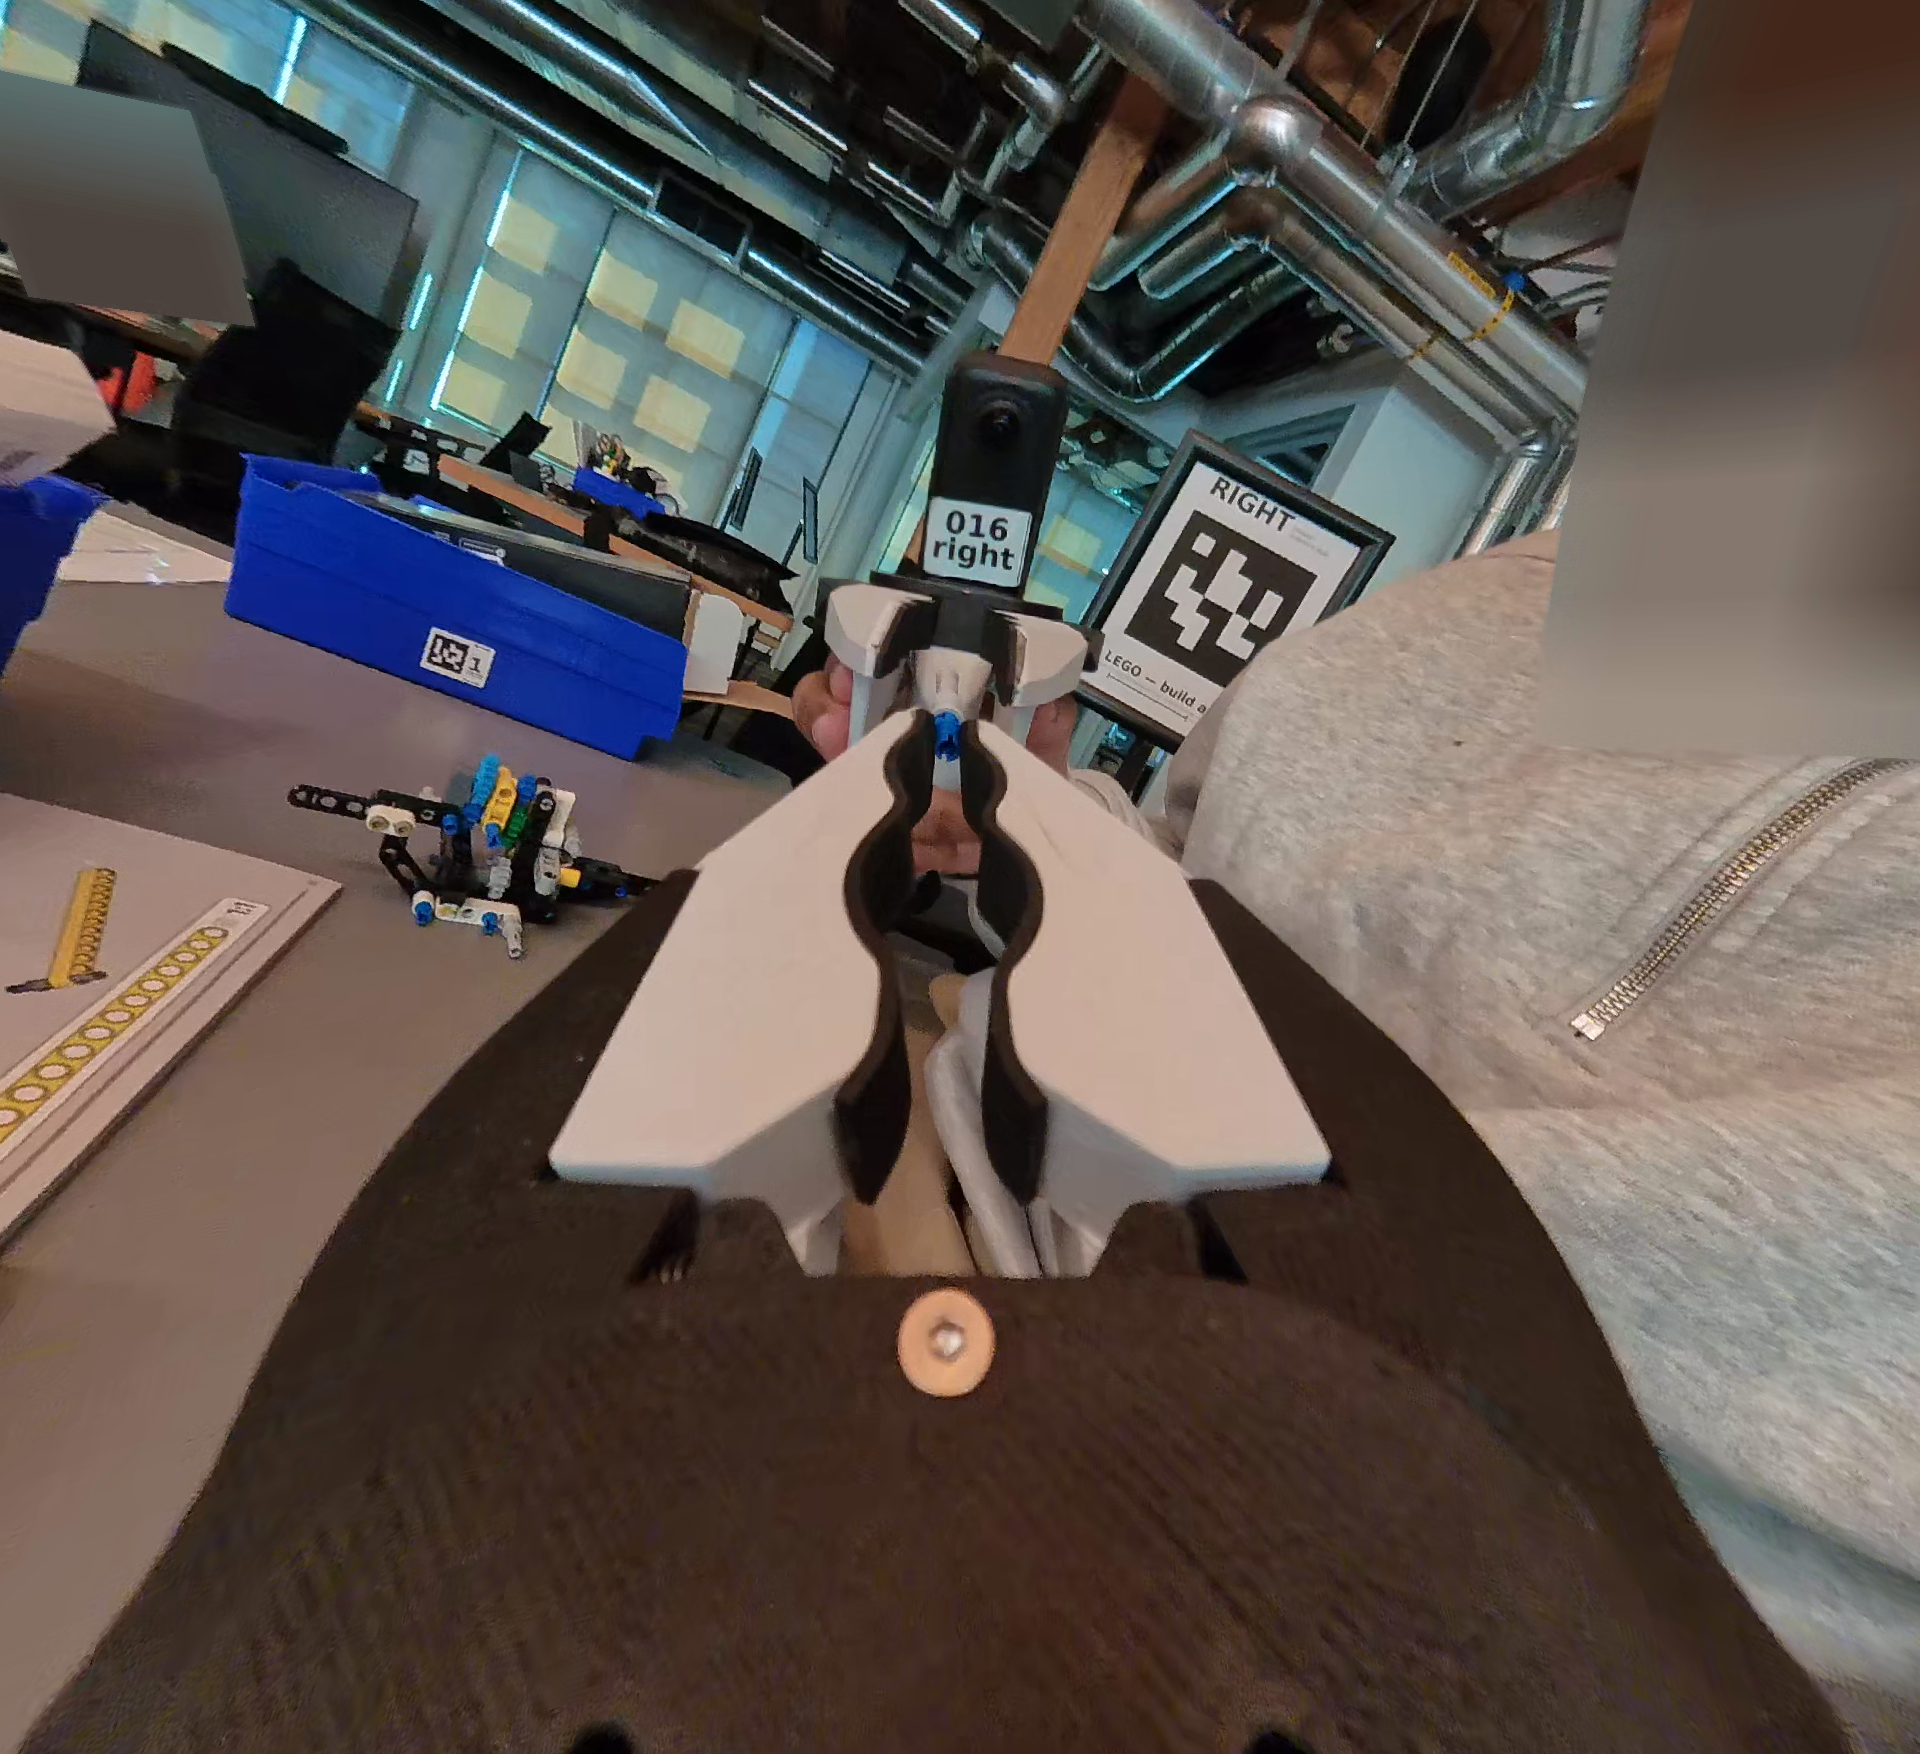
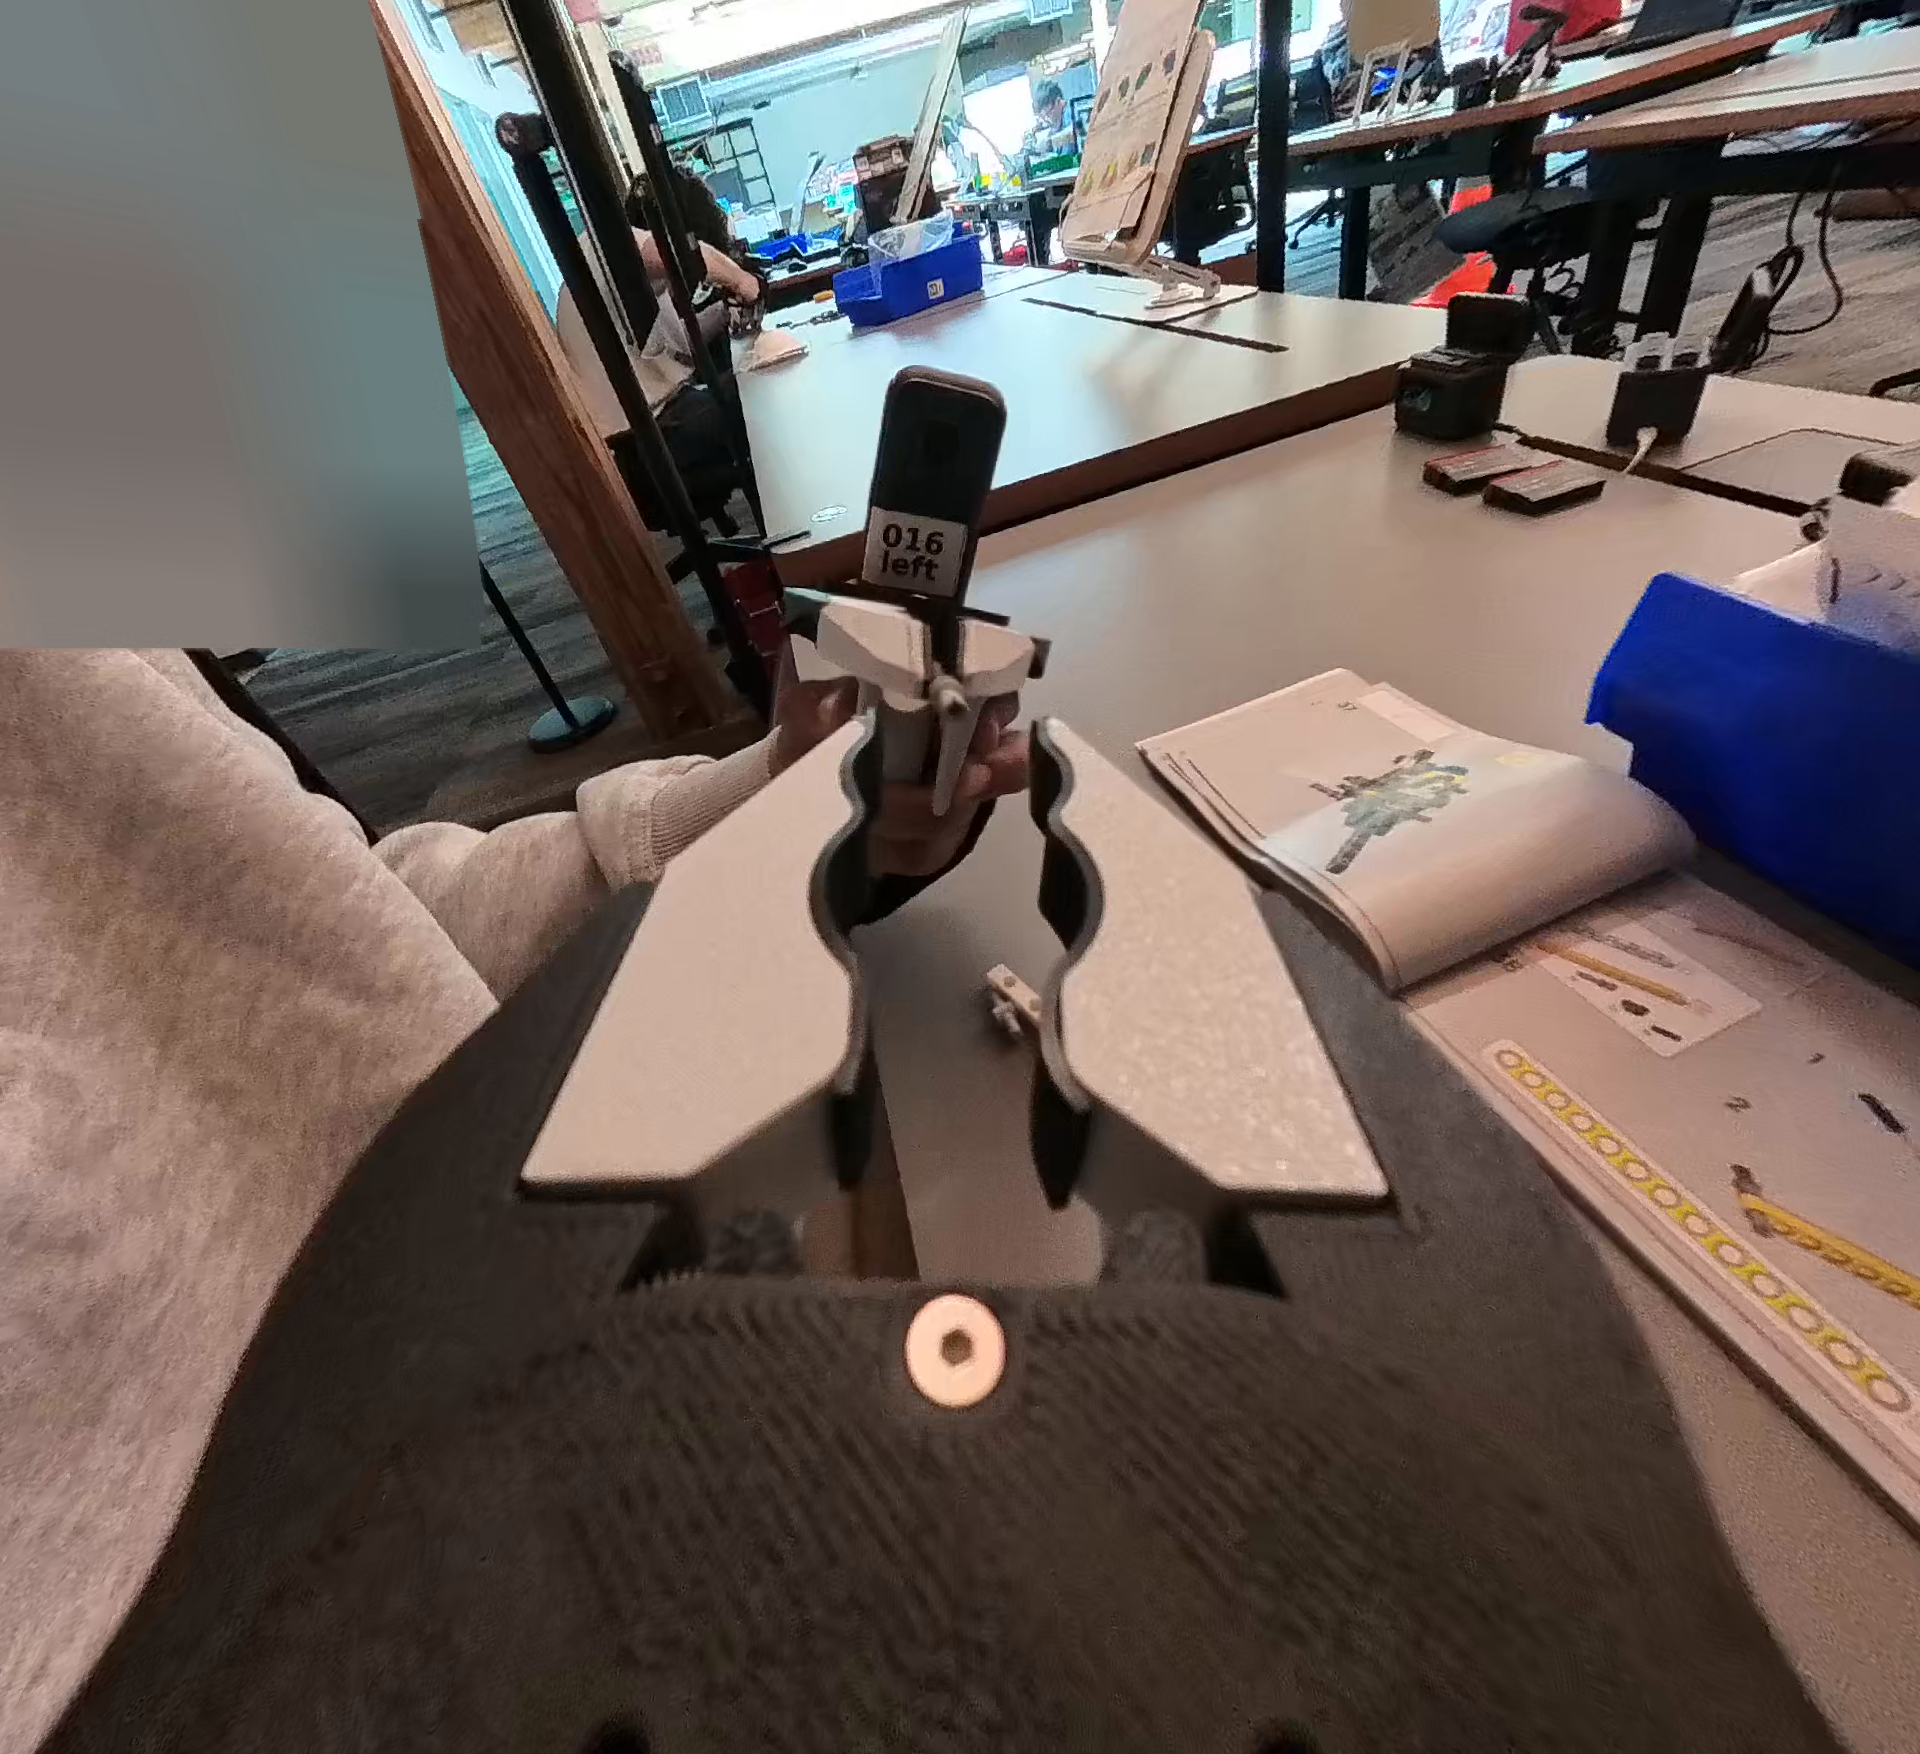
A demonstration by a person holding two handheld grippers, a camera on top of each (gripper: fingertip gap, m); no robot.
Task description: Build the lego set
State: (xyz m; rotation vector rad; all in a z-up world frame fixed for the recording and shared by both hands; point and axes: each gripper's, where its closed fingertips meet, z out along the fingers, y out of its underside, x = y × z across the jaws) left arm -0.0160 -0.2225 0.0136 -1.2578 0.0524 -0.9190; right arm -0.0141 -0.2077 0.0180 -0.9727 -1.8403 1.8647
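My left gripper (image 1: 943,740) is shut on a small blue and grey pin (image 1: 945,730), held up in the air at its fingertips. It also shows in the right wrist view (image 2: 940,702), with the pin (image 2: 948,694) sticking out toward the camera. My right gripper (image 2: 951,754) is open and empty, facing the left one a short way off; it also shows in the left wrist view (image 1: 951,655). The part-built lego model (image 1: 488,842), black, white, yellow and blue, lies on the grey table (image 1: 156,717). A small white lego piece (image 2: 1008,998) lies on the table below my right fingers.
A parts sheet with a printed yellow beam (image 1: 114,987) lies at the left (image 2: 1714,1185). An open instruction booklet (image 2: 1403,821) lies beside a blue bin (image 2: 1766,748). Another blue bin (image 1: 447,603) stands behind the model. A person's grey sleeve (image 1: 1507,977) is close on the right. Both grippers' tips are close together, under 4 cm apart. The small white lego piece (image 2: 1008,998) is about equally far from each gripper, around 20 cm.
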